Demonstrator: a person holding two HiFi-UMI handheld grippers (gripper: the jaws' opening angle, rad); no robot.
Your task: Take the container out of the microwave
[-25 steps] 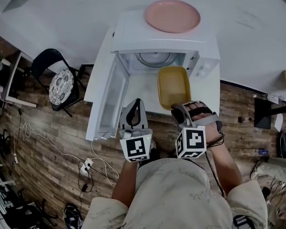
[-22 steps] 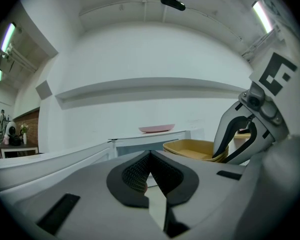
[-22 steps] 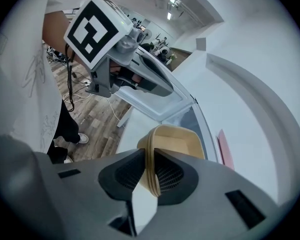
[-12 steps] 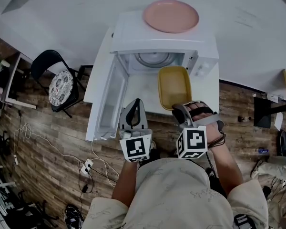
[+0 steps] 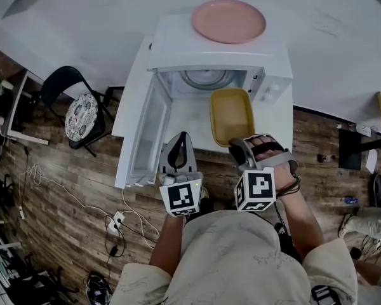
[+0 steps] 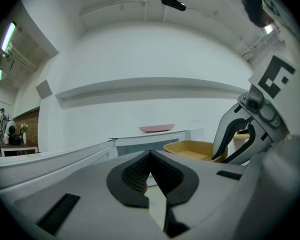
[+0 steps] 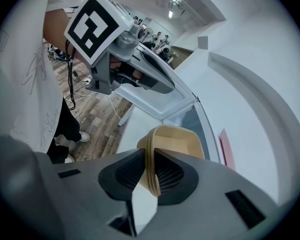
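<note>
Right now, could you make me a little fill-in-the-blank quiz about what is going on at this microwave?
1. The door of the microwave stands ____.
2. The pink plate lies on top of the ____.
3. The right gripper is clamped on the near rim of the ____ container, which sits outside, in front of the opening.
4. The left gripper is shut and holds ____.

Missing words: open; microwave; yellow; nothing.

Grey two-jaw left gripper [image 6: 150, 155] with marker cube was held level, jaws closed together, nothing gripped. Grey two-jaw right gripper [image 7: 149, 159] was pitched downward, jaws clamped on rim of yellow plastic container [image 7: 176, 140].
</note>
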